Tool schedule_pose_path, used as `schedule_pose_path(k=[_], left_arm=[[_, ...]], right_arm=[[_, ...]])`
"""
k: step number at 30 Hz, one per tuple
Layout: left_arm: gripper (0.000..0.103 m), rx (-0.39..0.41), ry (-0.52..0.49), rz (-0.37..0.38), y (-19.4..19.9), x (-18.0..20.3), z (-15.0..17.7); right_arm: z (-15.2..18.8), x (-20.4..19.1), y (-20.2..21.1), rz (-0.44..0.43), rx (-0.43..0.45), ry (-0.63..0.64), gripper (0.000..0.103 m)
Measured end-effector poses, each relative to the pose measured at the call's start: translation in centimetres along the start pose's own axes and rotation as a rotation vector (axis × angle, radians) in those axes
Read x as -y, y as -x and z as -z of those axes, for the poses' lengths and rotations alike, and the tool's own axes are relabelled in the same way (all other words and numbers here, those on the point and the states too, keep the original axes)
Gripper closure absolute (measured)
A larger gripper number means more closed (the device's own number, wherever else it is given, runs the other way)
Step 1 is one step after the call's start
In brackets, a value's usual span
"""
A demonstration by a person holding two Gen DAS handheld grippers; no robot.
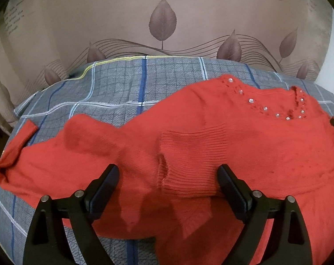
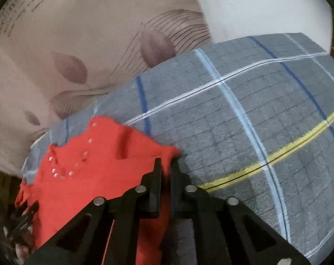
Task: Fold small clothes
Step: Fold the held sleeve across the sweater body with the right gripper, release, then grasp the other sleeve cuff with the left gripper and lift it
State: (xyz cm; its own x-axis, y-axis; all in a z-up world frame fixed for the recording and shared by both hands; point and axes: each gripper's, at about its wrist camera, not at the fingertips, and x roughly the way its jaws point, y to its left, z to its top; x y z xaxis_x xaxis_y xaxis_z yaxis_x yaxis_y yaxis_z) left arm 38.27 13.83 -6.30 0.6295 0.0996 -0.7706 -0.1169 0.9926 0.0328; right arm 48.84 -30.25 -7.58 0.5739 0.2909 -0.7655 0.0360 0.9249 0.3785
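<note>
Right tool (image 2: 166, 165) pinching red sweater (image 1: 211, 132) — left tool (image 1: 168, 176) spread wide, plaid cloth (image 2: 244, 121) beneath.

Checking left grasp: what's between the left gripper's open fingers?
Left wrist view: the ribbed cuff of the red sweater lies between the left gripper's open fingers.

We are counting one red sweater (image 1: 211, 137) lying on one grey plaid bedsheet (image 1: 114, 88) — and one leaf-print curtain (image 1: 122, 17) hanging behind. We are seeing two grippers — the left gripper (image 1: 168, 173) and the right gripper (image 2: 166, 162).
</note>
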Motion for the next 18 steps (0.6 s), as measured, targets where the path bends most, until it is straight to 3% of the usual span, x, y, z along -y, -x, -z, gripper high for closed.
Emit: schedule_pose_path(k=[2, 5, 7, 11, 13, 14, 16, 18], left_arm=[[0.011, -0.002, 0.006, 0.002, 0.0, -0.1, 0.0], [0.011, -0.002, 0.005, -0.002, 0.0, 0.0, 0.0], [0.011, -0.002, 0.004, -0.003, 0.0, 0.0, 0.0], [0.01, 0.003, 0.007, -0.007, 0.1, 0.0, 0.0], [0.01, 0.022, 0.012, -0.02, 0.5, -0.2, 0.0], [0.01, 0.041, 0.018, -0.023, 0.9, -0.3, 0.1], [0.011, 0.112, 0.047, 0.005, 2.6, -1.0, 0.5], [0.01, 0.165, 0.1, 0.06, 4.7, -2.4, 1.4]], right_arm=[[-0.1, 1.0, 0.8, 0.08, 0.069, -0.041, 0.099], [-0.2, 1.6, 0.5, 0.038, 0.041, -0.075, 0.1], [-0.2, 1.1, 0.6, 0.026, 0.042, -0.035, 0.093], [0.2, 2.2, 2.5, -0.03, 0.089, -0.115, 0.092], [1.3, 0.6, 5.0, -0.062, 0.127, -0.102, 0.088], [1.5, -0.9, 5.5, -0.086, 0.127, -0.068, 0.085], [3.6, -4.3, 6.0, -0.169, 0.073, 0.017, 0.052], [6.3, -7.7, 5.2, -0.193, 0.013, 0.117, 0.043]])
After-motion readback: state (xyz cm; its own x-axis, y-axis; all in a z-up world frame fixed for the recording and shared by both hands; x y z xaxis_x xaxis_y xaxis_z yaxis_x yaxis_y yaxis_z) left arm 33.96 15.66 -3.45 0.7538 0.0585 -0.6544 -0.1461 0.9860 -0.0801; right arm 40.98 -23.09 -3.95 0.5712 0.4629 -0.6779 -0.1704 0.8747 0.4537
